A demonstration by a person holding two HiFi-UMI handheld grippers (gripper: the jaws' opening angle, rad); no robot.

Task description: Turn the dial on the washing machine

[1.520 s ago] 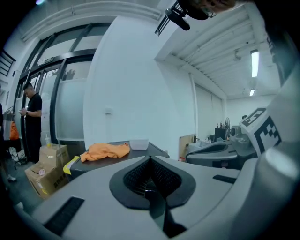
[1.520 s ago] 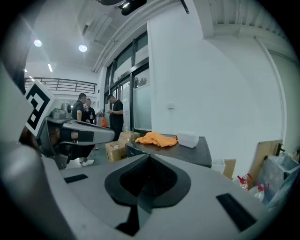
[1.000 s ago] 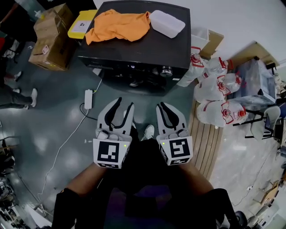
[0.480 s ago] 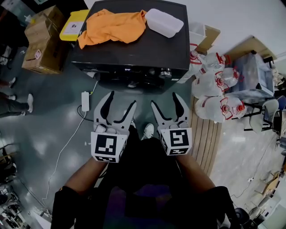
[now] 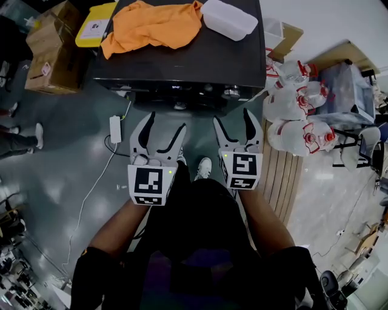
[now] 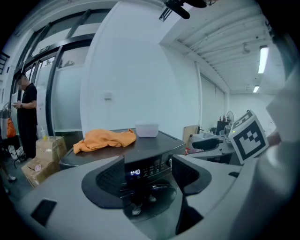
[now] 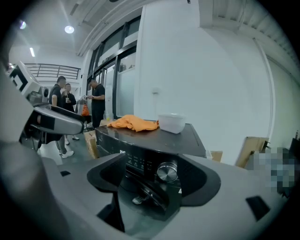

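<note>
**Change observed.** Both tools have just been opening. The left tool (image 5: 167, 121) and the right tool (image 5: 232, 116) stood nearly closed a second ago and now stand wide, with nothing gripped. In the head view both have also advanced toward the washing machine (image 5: 182, 60), whose front panel now lies closer ahead of the jaw tips than before.

**Task's thing.** The dial (image 7: 167, 171) is a round metallic knob at the 3 o'clock end of the machine's front panel. In the right gripper view it appears framed between that tool's spread jaws, but well apart from them; neither pad touches it. In the head view it lies at about 12 o'clock from the right tool. The left gripper view frames the lit display (image 6: 135, 173) instead, further toward 9 o'clock on the panel.

**Meaning for the task.** We judge this to be the approach, with the jaws readied. The dial is not yet turned, and the right tool looks the better placed to take it.

**Pose.** Both forearms reach forward side by side, marker cubes uppermost, tools pointing ahead and slightly down at the panel.

**Also noted.** On the machine's top, an orange cloth (image 5: 151, 24) lies at 11 o'clock and a pale container (image 5: 229, 18) at 1 o'clock, both clear of the panel.
</note>
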